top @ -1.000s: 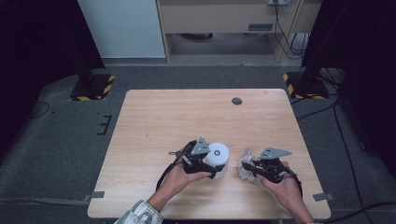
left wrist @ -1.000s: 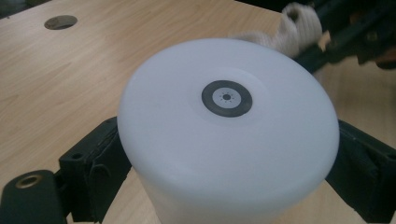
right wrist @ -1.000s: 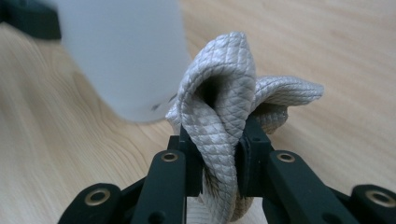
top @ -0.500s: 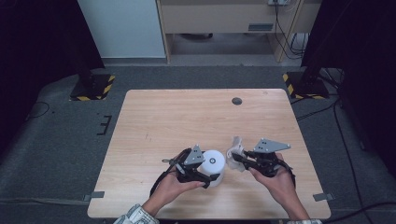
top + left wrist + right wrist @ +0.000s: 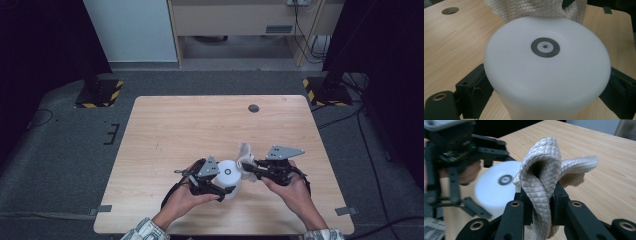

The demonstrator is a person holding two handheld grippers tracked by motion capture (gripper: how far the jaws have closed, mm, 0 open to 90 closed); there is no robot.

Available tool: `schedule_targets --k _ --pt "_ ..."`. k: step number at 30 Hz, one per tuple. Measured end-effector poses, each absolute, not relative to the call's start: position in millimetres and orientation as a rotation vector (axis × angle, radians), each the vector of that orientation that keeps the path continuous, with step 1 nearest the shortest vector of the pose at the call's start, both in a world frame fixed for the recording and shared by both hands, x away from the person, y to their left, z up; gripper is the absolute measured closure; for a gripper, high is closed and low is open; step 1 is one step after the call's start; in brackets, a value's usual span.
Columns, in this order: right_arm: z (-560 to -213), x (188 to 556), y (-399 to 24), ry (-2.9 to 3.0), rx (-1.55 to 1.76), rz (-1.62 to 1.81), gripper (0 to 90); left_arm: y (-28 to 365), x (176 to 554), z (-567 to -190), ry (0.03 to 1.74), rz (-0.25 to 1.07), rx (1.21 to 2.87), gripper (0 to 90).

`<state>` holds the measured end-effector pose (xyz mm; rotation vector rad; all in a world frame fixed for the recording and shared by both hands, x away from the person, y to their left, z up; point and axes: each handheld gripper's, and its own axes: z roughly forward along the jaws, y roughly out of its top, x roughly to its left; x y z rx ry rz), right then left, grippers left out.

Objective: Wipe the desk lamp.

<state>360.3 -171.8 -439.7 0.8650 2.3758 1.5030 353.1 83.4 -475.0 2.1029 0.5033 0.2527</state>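
A wooden table (image 5: 200, 125) stands on grey carpet (image 5: 60, 165) in a dark room. On it is one white tub (image 5: 229, 176), squeezed by the left gripper (image 5: 220, 192), one cloth (image 5: 245, 155) pinched in the right gripper (image 5: 250, 170) just beside the tub, and one small dark disc (image 5: 253, 108) far back.

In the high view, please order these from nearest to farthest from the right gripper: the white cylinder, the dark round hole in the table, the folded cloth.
1. Folded cloth, pinched in the right gripper.
2. White cylinder, just to its left, held by the left gripper.
3. Dark round hole, far side of the table.
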Motion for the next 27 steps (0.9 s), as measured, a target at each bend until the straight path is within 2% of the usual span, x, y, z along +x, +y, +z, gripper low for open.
schedule_targets --k 9,18,27 --pt "-478 368 -171 2.435 0.948 1.449 76.3 83 353 -477 0.502 0.272 2.106 7.8" --pt "-501 377 -163 2.525 0.986 1.333 76.3 84 356 -476 0.505 0.269 2.116 7.9" --pt "-461 370 -167 2.399 0.925 1.46 76.2 84 356 -476 0.51 0.266 2.116 7.9"
